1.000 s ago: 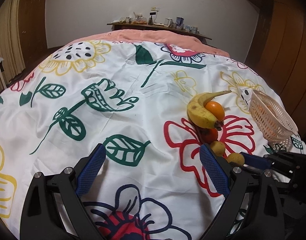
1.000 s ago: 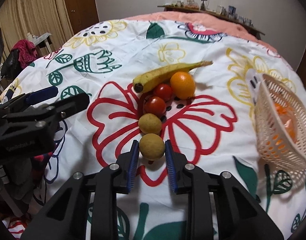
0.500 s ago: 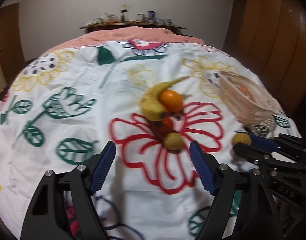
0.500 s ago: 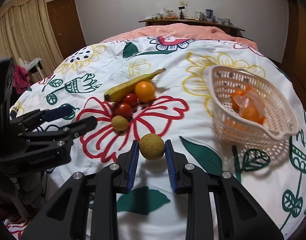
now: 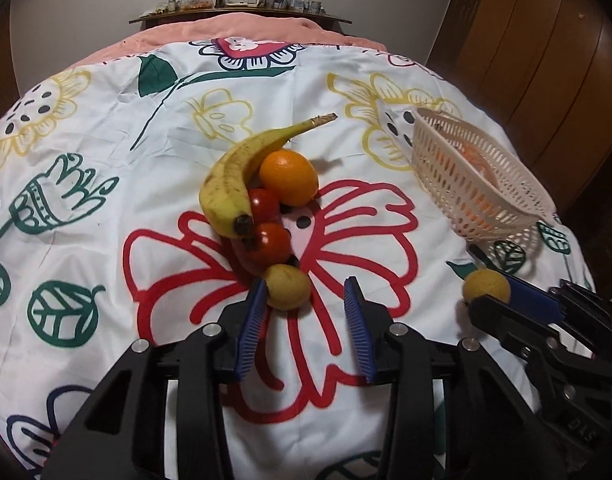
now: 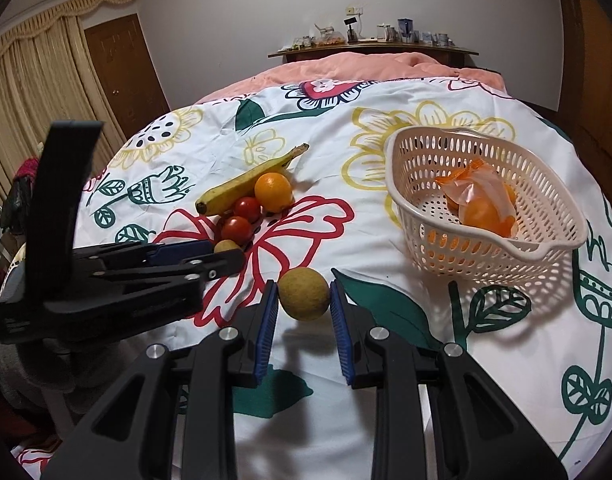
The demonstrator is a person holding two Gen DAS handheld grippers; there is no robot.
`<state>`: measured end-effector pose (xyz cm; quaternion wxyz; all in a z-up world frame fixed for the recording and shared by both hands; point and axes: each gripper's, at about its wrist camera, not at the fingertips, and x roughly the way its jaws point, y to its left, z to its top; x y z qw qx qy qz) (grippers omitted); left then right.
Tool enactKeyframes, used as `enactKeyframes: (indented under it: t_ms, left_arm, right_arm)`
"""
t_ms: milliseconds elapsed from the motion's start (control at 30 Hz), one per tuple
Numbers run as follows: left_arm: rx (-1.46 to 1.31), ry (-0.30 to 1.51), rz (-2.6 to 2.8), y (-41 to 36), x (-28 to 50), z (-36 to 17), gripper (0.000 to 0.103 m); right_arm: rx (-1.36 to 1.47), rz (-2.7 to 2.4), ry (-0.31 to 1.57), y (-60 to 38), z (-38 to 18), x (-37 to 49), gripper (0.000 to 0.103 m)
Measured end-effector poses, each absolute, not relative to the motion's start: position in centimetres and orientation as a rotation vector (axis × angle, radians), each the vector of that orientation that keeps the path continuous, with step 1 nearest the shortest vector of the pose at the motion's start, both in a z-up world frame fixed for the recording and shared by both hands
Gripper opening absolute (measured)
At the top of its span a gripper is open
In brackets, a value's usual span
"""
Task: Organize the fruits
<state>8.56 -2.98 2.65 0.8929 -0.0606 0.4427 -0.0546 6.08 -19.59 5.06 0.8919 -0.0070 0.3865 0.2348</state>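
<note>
our right gripper [image 6: 302, 308] holds one small yellow-green fruit [image 6: 304, 294] clamped between its jaws. our left gripper [image 5: 304, 314], jaws just closing, half open, has another small yellowish fruit [image 5: 288, 286] beside its left jaw, not gripped. banana [image 5: 242, 168], orange [image 5: 288, 176], two tomatoes [image 5: 272, 240] remain ahead; the basket [image 6: 545, 248] has only wrapped oranges.

A white flower-printed bedsheet [image 5: 106, 184] covered a salmon-pink blanket [image 6: 385, 65] below a cluttered dark wooden shelf [image 6: 369, 47].

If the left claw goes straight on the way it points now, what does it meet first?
Most likely the small yellow-green fruit, which lies just ahead, beside the left claw's left pad. Behind it come the two tomatoes, then the banana and the orange. Depth is hard to judge here.
</note>
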Motion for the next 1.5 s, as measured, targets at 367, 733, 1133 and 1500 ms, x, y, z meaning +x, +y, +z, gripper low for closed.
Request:
enactKeyframes:
  t_ms: [367,733,1133,1500]
  left_arm:
    - [-0.112,0.944,-0.074,-2.8,9.5,1.7,0.034]
    - [-0.105,0.941,-0.070,-2.8,9.3,1.7,0.028]
    - [-0.119,0.886,-0.091,-2.8,6.8,4.0,0.027]
    - [-0.107,0.867,-0.120,-3.9,6.0,5.1,0.027]
  right_arm:
    - [0.008,0.483,0.797,-20.0,5.0,6.1,0.027]
    - [0.018,0.483,0.777,-20.3,5.4,5.9,0.027]
    - [0.068,0.447,0.707,-22.0,7.4,5.9,0.027]
    - [0.158,0.325,0.628,-27.1,9.8,7.6,0.027]
